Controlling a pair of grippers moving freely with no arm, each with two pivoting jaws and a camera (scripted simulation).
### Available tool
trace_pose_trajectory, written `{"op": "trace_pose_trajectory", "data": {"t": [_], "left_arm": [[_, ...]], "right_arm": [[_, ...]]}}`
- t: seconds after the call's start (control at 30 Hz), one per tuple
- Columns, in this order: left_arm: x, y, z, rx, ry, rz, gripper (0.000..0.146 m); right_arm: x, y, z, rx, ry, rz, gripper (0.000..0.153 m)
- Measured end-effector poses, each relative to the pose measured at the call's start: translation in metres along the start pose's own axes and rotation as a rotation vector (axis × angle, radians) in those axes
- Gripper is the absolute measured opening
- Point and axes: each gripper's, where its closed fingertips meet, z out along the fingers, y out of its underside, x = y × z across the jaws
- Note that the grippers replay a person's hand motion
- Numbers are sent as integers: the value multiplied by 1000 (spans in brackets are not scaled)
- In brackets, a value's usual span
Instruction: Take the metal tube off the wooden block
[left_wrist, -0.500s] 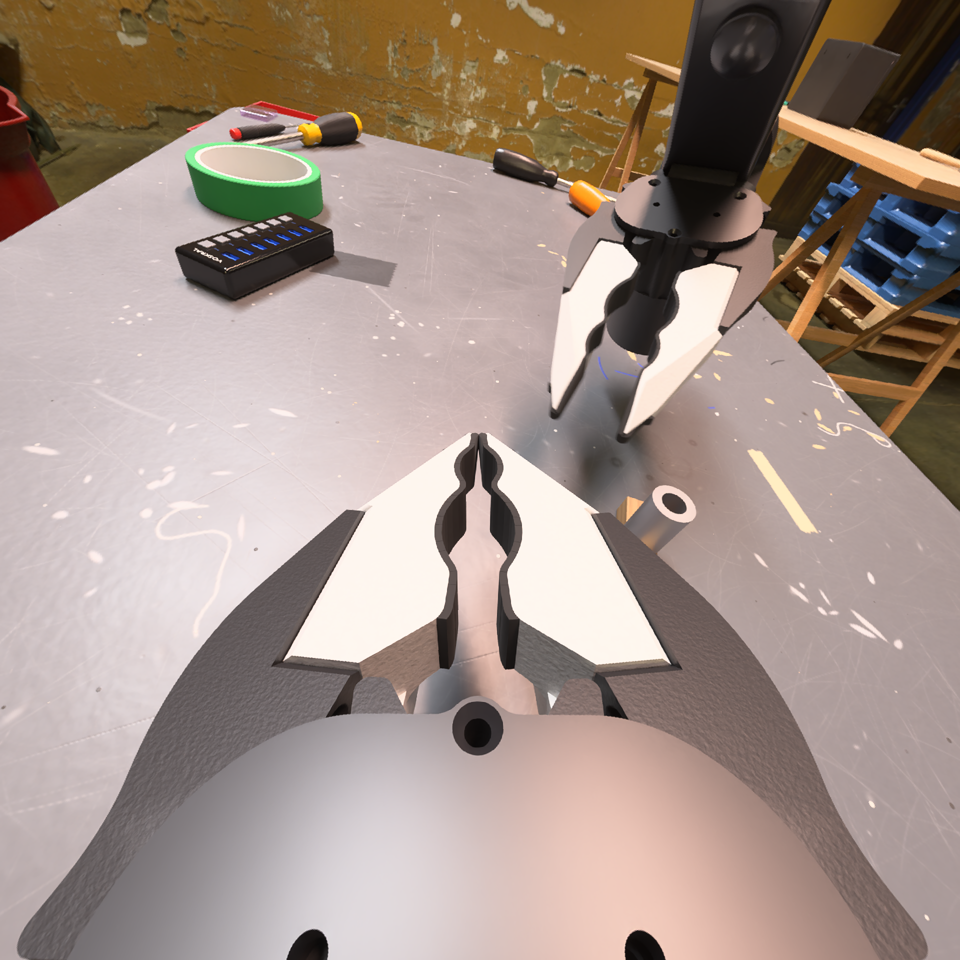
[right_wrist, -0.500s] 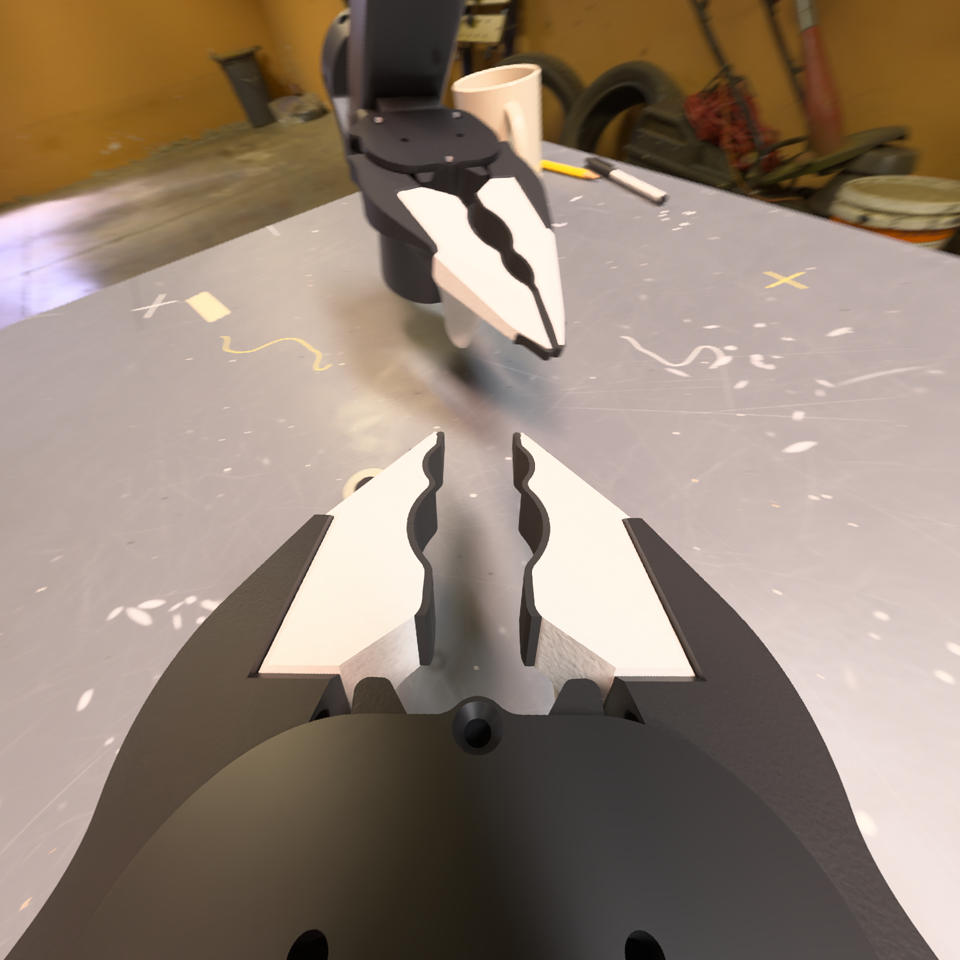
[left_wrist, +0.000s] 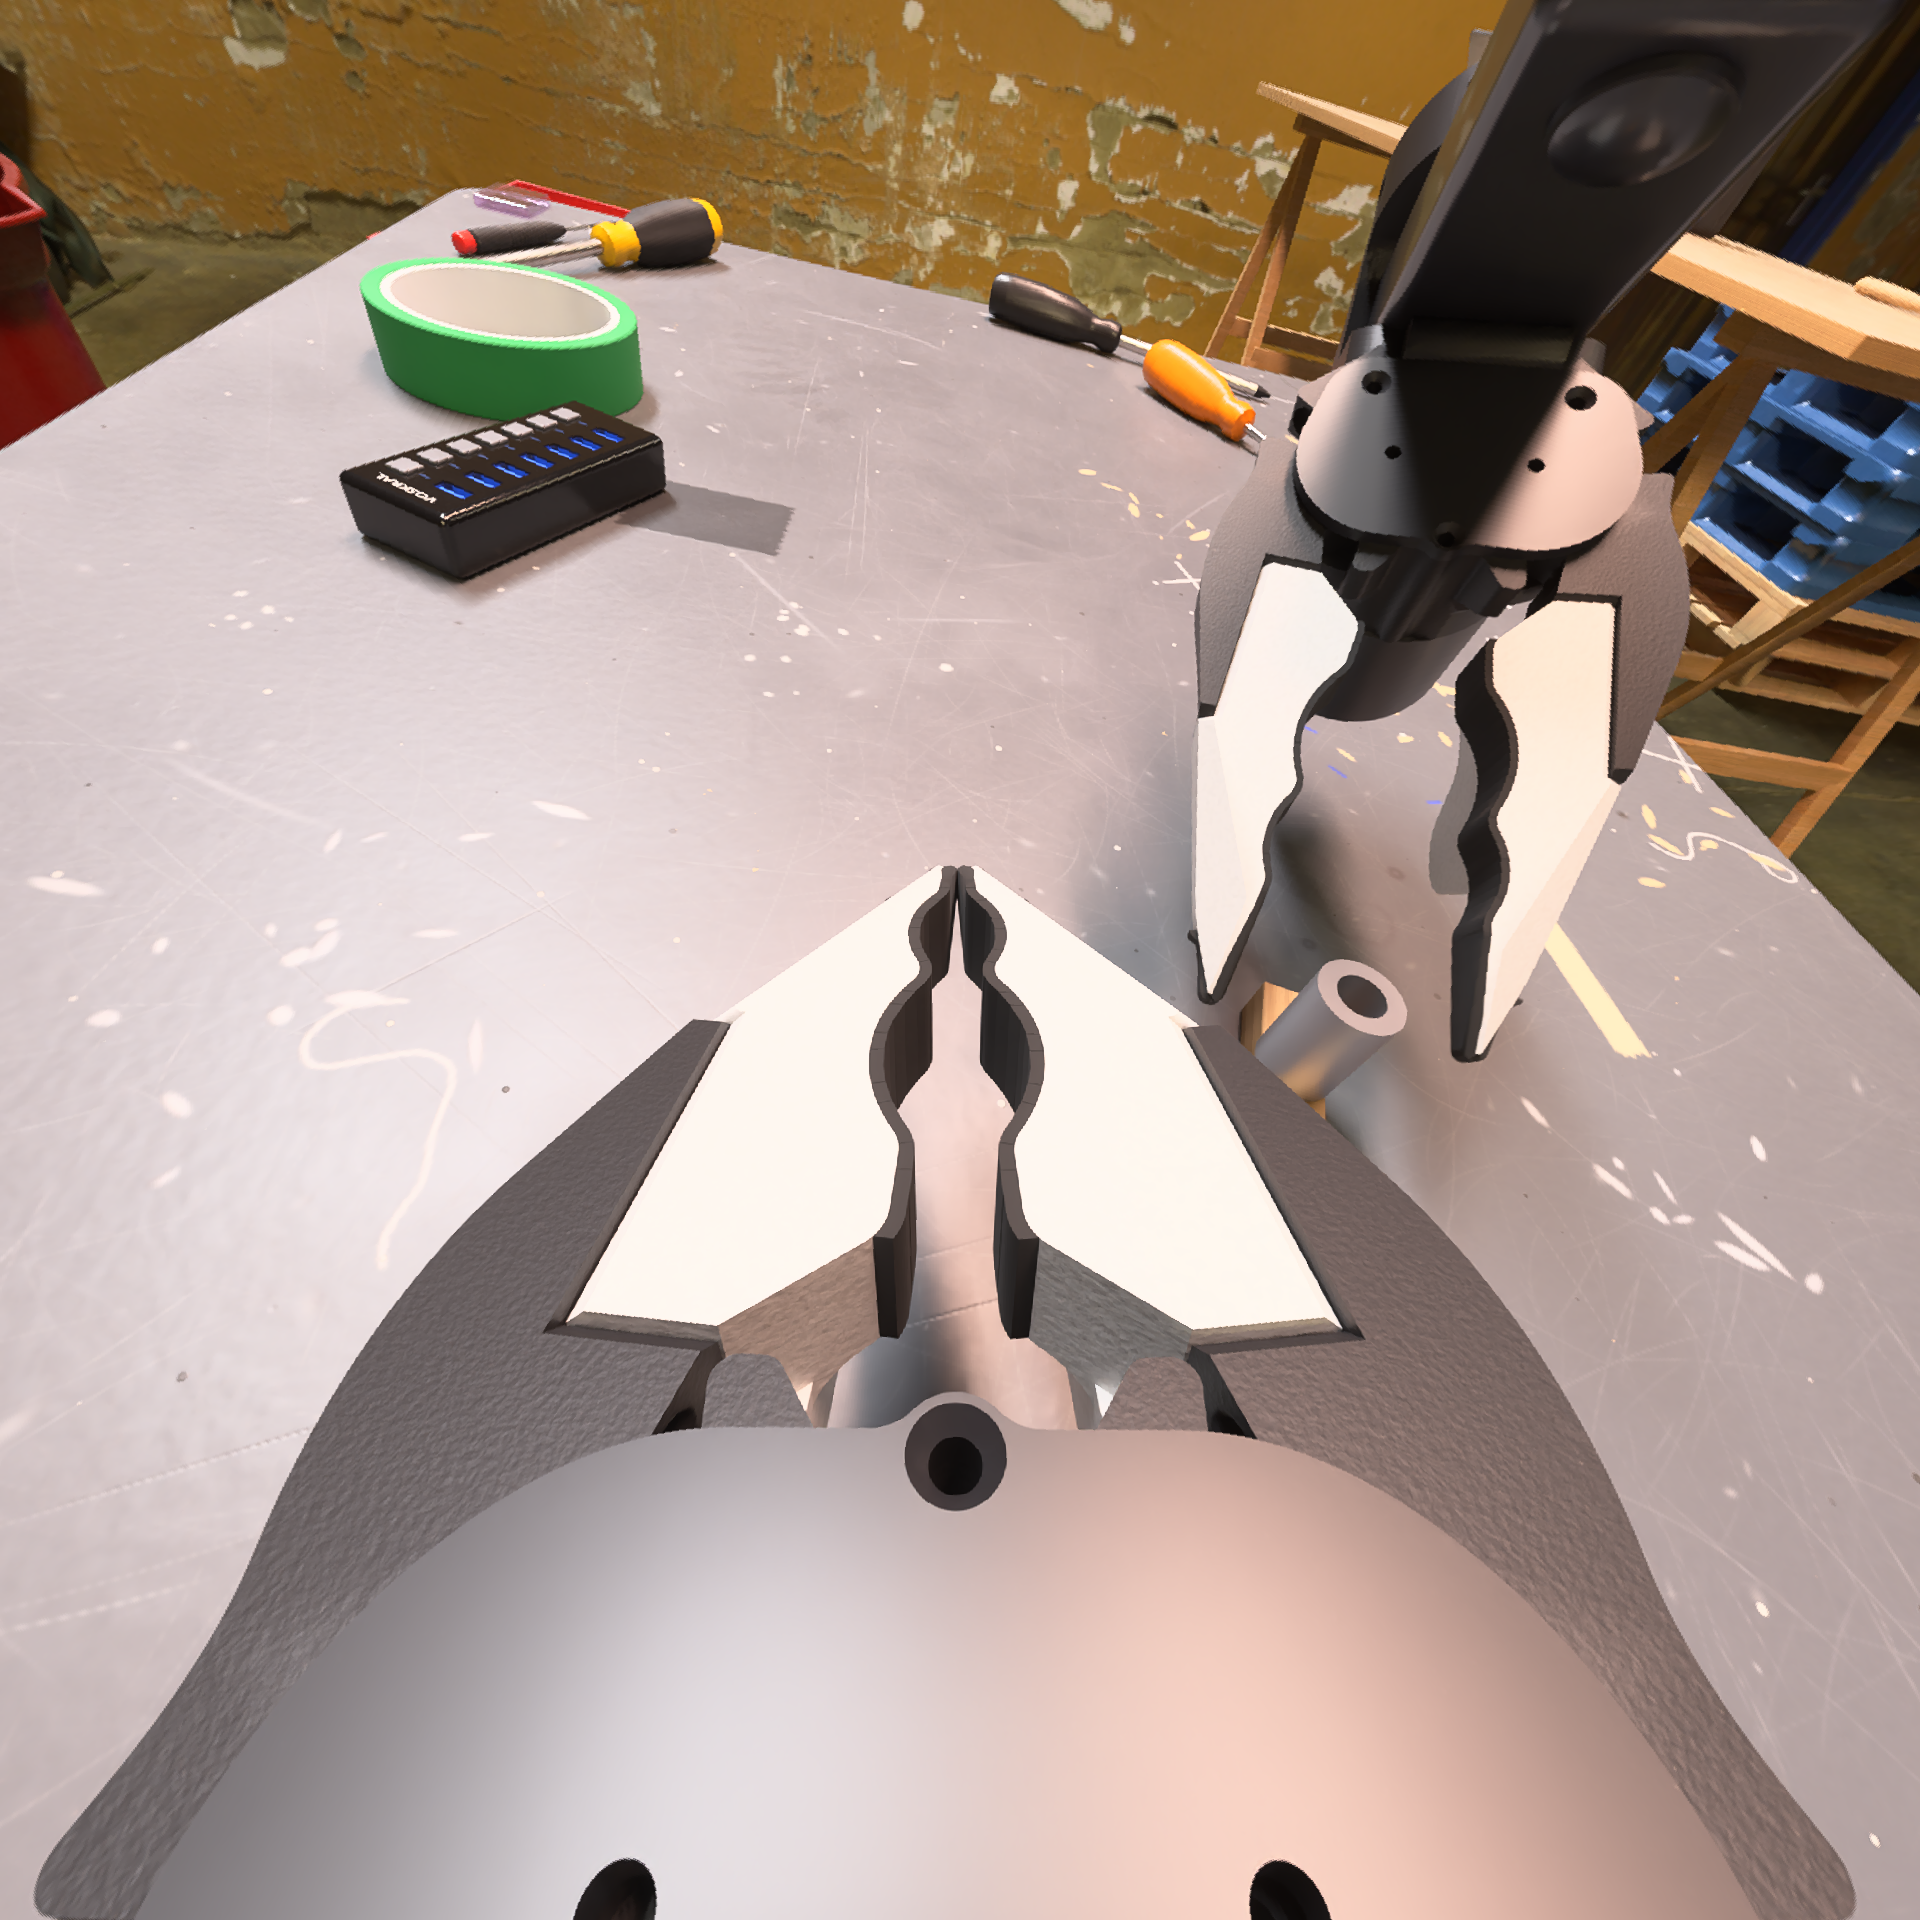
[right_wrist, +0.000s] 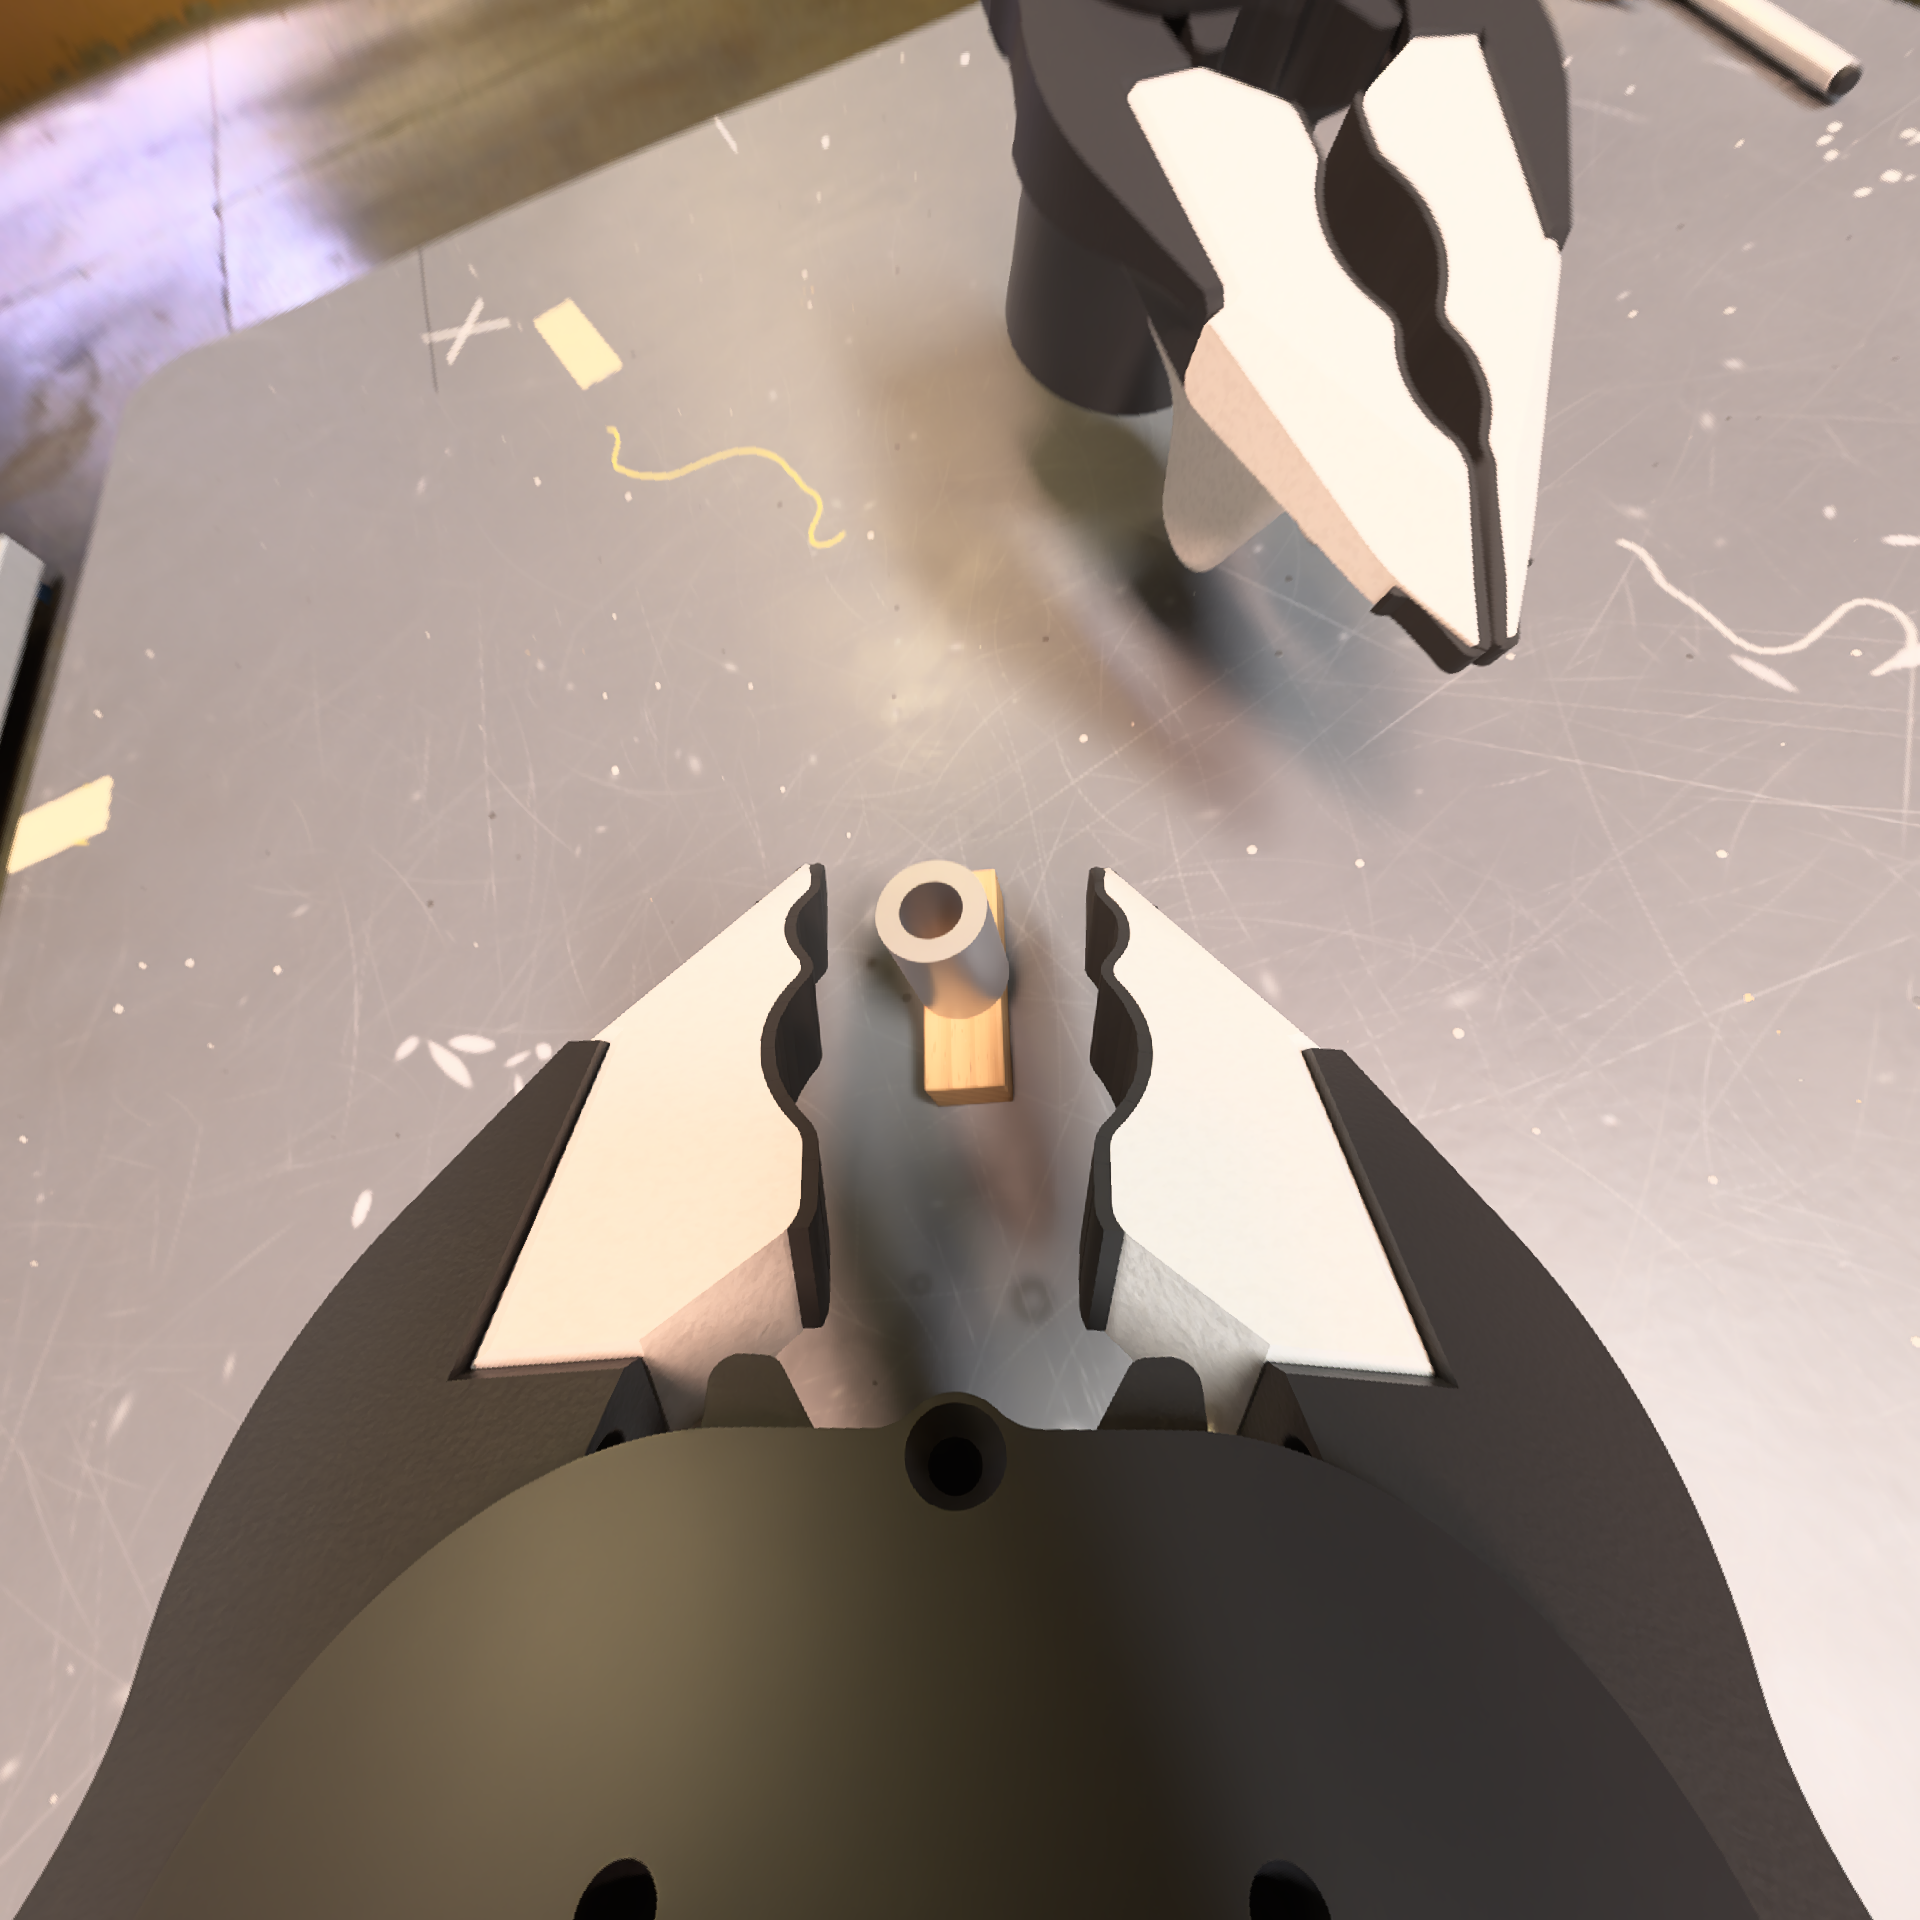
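right gripper (right_wrist: 956, 904) spread wide astride metal tube (right_wrist: 948, 948) on wooden block (right_wrist: 966, 1060), left gripper (left_wrist: 956, 883) clenched empty

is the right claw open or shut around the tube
Open. The right claw has a wide gap between its fingers, with the metal tube standing on the wooden block between them, untouched.

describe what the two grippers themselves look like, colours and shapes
Both match. The left gripper and the right gripper each have a rounded dark grey textured body that flares into two wings, with small round holes near the camera. The jaws are two flat white wedges tapering to points, edged in black, with wavy scalloped inner faces. No cables or markings show. In the left wrist view, the right gripper carries a dark angular mount.
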Motion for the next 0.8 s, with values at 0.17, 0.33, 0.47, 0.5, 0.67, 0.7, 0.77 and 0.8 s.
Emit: {"op": "trace_pose_trajectory", "data": {"t": [0.17, 0.33, 0.47, 0.5, 0.67, 0.7, 0.77, 0.8], "left_arm": [[1, 1, 1, -3, 0, 7, 0], [2, 0, 1, 3, 7, 6, 0], [4, -3, 0, 24, 30, -3, 0], [5, -4, 0, 31, 37, -6, 1], [9, -6, 0, 47, 63, -7, 4], [13, -8, -1, 58, 85, -7, 6], [23, -14, -2, 102, 151, -9, 14], [26, -17, -4, 126, 172, -12, 18]], "right_arm": [[-1, 12, 5, -82, 14, -47, 41], [-4, 16, 7, -118, 7, -60, 35], [-3, 5, 1, -53, 12, -63, 23], [-2, 2, -2, -29, 15, -62, 23], [10, -8, -12, 47, 63, -42, 23], [12, -10, -14, 71, 73, -37, 23], [17, -17, -20, 128, 87, -12, 23], [20, -20, -24, 158, 97, 4, 23]]}}
